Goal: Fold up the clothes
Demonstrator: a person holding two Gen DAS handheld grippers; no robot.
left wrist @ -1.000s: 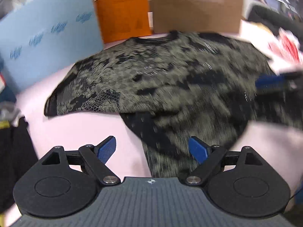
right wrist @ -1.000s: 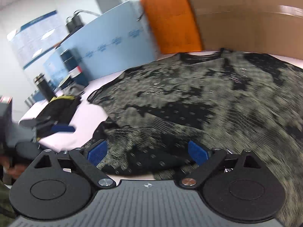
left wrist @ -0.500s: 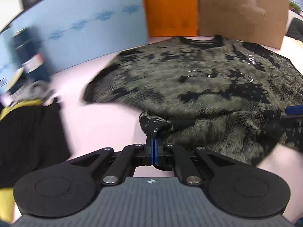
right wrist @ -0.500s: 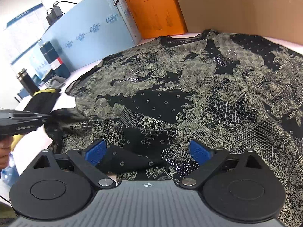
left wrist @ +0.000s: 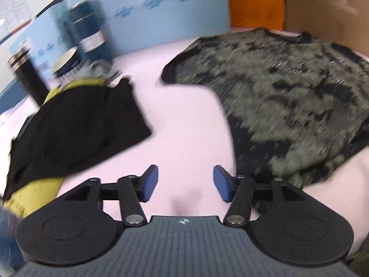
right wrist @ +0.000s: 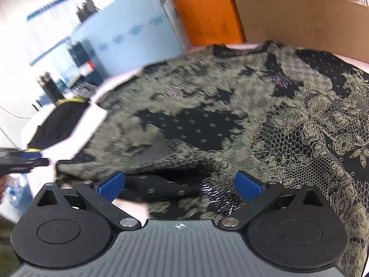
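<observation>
Garment: black top with olive-beige lace print [left wrist: 288, 97], spread flat across the right and far part of the pink worktop [left wrist: 184, 120]; neckline toward the far boxes; near hem bunched and turned over on itself in the right wrist view [right wrist: 207, 124].
Left claw [left wrist: 185, 183]: jaws partway apart and opening, nothing between the blue pads; only bare pink worktop under the gap; garment's near left edge just to the right of the right pad, apart from it.
Left claw seen from the right wrist: dark body with a blue pad [right wrist: 25, 159] at the far left edge, tip just beside the garment's left corner; contact impossible to tell through the blur.
Right claw [right wrist: 180, 185]: jaws wide and opening further, pads pressing on nothing; folded hem of the garment lying in the gap below them, not gripped.
Hand: a sliver visible at the left edge of the right wrist view [right wrist: 1, 185].
Other clothes: black garment [left wrist: 76, 127] heaped over a yellow one [left wrist: 32, 196] at the left of the worktop, well apart from the lace top.
Behind the worktop: pale blue panel [left wrist: 150, 13], orange box [left wrist: 256, 0], brown cardboard box [left wrist: 327, 9].
Far left corner: dark flask [left wrist: 25, 73] and blue canisters [left wrist: 87, 30], blurred.
</observation>
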